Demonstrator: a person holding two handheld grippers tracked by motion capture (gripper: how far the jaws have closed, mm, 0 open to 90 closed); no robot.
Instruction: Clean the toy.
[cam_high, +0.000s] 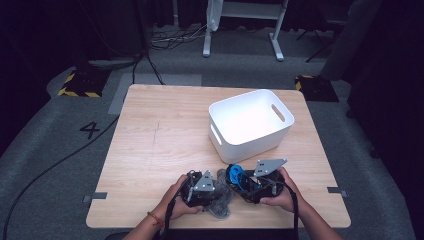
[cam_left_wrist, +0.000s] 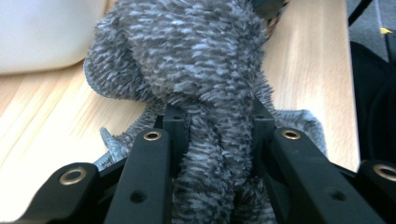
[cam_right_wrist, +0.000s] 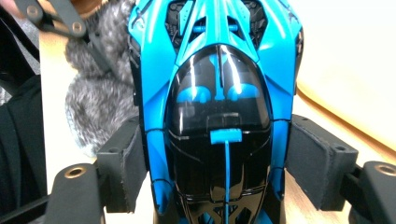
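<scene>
A grey fluffy plush lies near the table's front edge, and my left gripper is shut on it. In the left gripper view the plush bulges out ahead of the gripper, its shaggy pile squeezed between both black jaws. My right gripper is shut on a blue and black toy car, close beside the plush. In the right gripper view the car sits nose-out, with both pads pressed against its sides. The plush shows behind it at the left.
A white plastic bin with handle slots stands on the wooden table, just beyond both grippers and to the right. Its wall is near the plush. Cables, a desk frame and dark stands are on the floor behind.
</scene>
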